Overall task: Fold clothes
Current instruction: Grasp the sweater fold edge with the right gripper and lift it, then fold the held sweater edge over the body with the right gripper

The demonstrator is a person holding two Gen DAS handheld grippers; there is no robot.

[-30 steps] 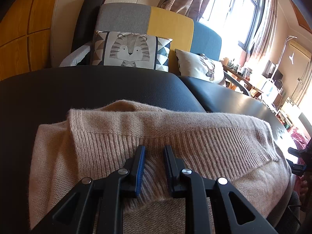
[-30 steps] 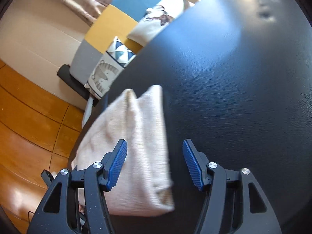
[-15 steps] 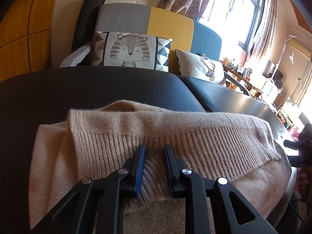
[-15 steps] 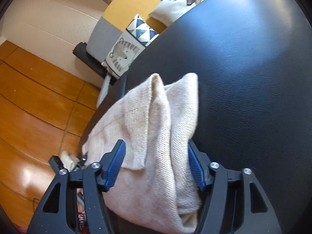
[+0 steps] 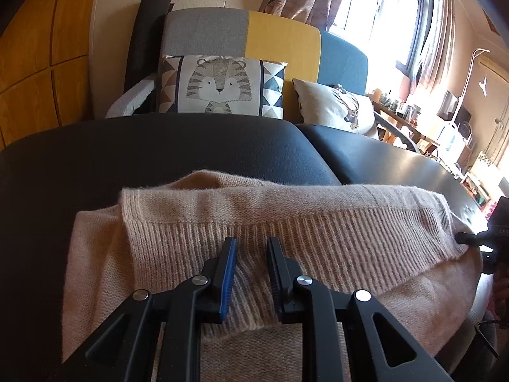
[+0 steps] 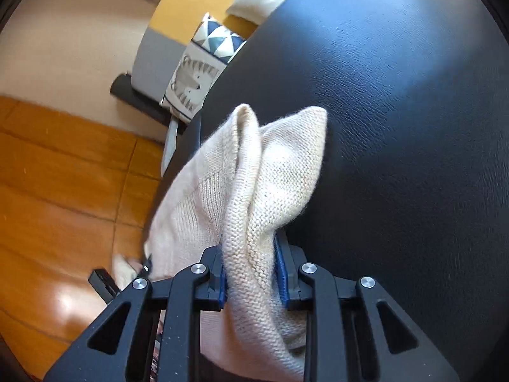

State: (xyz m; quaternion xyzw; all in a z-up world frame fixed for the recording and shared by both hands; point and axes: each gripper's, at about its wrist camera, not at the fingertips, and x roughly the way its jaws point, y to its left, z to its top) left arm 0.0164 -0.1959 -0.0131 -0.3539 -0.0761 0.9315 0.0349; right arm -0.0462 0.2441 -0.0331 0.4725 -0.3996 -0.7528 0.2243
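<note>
A beige knit sweater (image 5: 318, 222) lies folded along the near edge of a black leather surface (image 5: 159, 146). My left gripper (image 5: 251, 245) is shut on the ribbed hem, which puckers between the blue pads. At the far right end of the sweater, part of my right gripper (image 5: 477, 242) shows. In the right wrist view the right gripper (image 6: 249, 245) is shut on the bunched end of the sweater (image 6: 280, 165), which rises in two peaks above the fingers. The rest of the sweater trails left along the edge of the leather surface (image 6: 397, 127).
Behind the leather surface stands a grey, yellow and blue sofa (image 5: 280, 41) with a tiger cushion (image 5: 219, 86) and a deer cushion (image 5: 337, 108). A cluttered shelf (image 5: 445, 127) runs under the window at right. Orange wooden floor (image 6: 63, 191) lies below the surface's edge.
The right gripper moved in over the sweater's end and shut on it, bunching the fabric. The left gripper has held still on the hem.
</note>
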